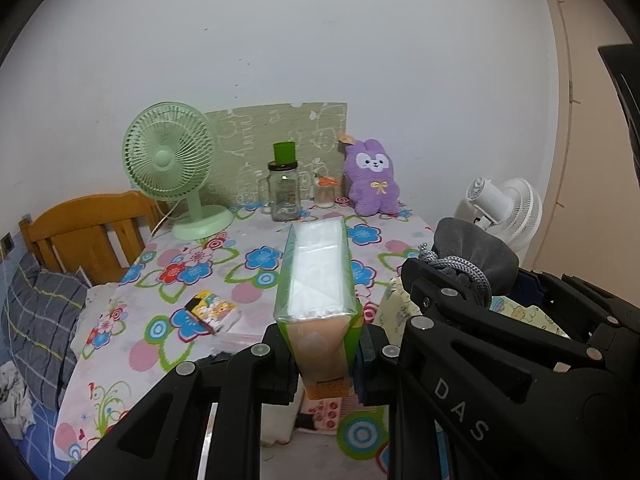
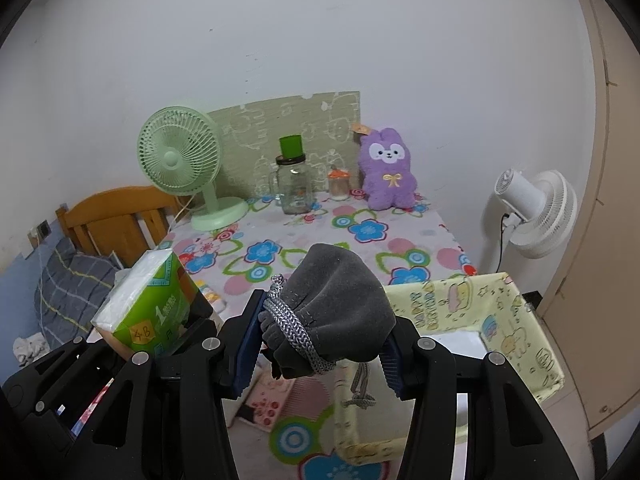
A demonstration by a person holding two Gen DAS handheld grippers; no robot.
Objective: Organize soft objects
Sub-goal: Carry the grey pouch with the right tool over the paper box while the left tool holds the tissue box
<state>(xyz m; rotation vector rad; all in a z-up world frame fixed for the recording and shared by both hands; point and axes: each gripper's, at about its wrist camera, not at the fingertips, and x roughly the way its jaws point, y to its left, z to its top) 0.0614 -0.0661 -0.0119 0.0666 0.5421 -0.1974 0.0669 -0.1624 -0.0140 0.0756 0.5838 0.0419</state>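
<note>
Left tongs (image 1: 320,354) pinch tissue pack (image 1: 318,276); right tongs (image 2: 320,344) pinch grey pouch (image 2: 336,300) beside yellow box (image 2: 516,320).

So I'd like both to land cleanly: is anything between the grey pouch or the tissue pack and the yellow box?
Nothing visible. The grey pouch in the right gripper hangs beside the yellow box, whose inside looks bare where it shows. The tissue pack in the left gripper is further left.

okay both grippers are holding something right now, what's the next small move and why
Probably carry the right gripper, shut on the grey velvet drawstring pouch, a little right and lower it into the pale yellow cartoon-print fabric bin. The bin sits open just beside it. The left gripper can wait, holding the green tissue pack.
</note>
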